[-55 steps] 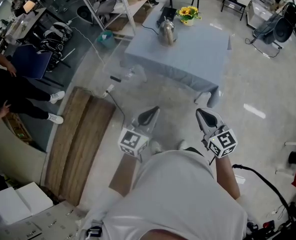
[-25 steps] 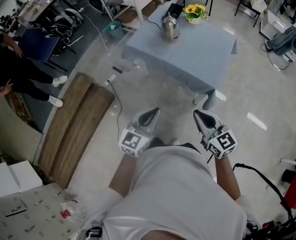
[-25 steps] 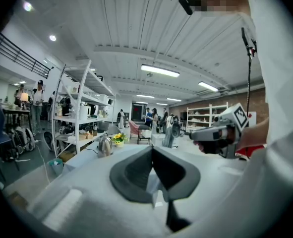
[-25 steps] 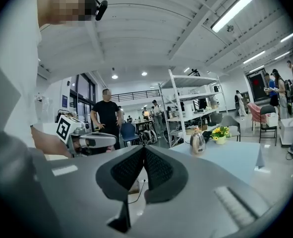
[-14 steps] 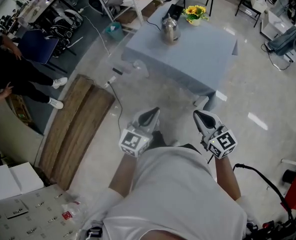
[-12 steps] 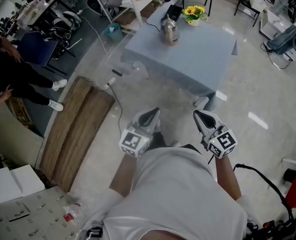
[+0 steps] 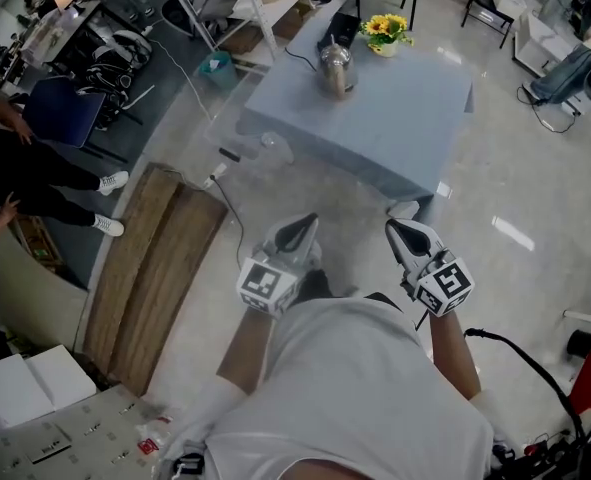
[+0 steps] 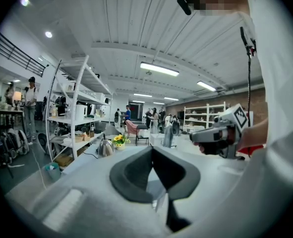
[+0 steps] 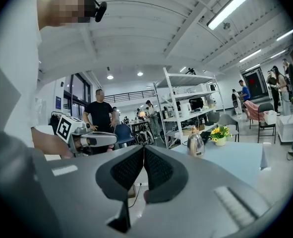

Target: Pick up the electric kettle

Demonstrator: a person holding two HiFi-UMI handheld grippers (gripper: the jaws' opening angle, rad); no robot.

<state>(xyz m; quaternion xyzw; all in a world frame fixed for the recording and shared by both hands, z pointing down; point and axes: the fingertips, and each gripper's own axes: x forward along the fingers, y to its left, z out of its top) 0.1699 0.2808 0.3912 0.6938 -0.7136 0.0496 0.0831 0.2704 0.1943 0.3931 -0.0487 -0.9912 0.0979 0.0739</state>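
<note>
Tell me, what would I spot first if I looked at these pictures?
Probably the two grey grippers held out low in front of the person: the left gripper and the right gripper, both shut with nothing in them. Across the shiny floor beyond them stands a blue-covered table. Near its far edge sit a silvery electric kettle and bright yellow flowers.

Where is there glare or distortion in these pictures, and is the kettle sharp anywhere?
Head view: bright glare patches on the glossy floor; the electric kettle is small but clear on the table. Left gripper view: round fisheye frame with black corners, bowed shelving, a blown-out ceiling light. Right gripper view: same fisheye bending, and the electric kettle there is sharp.
</note>
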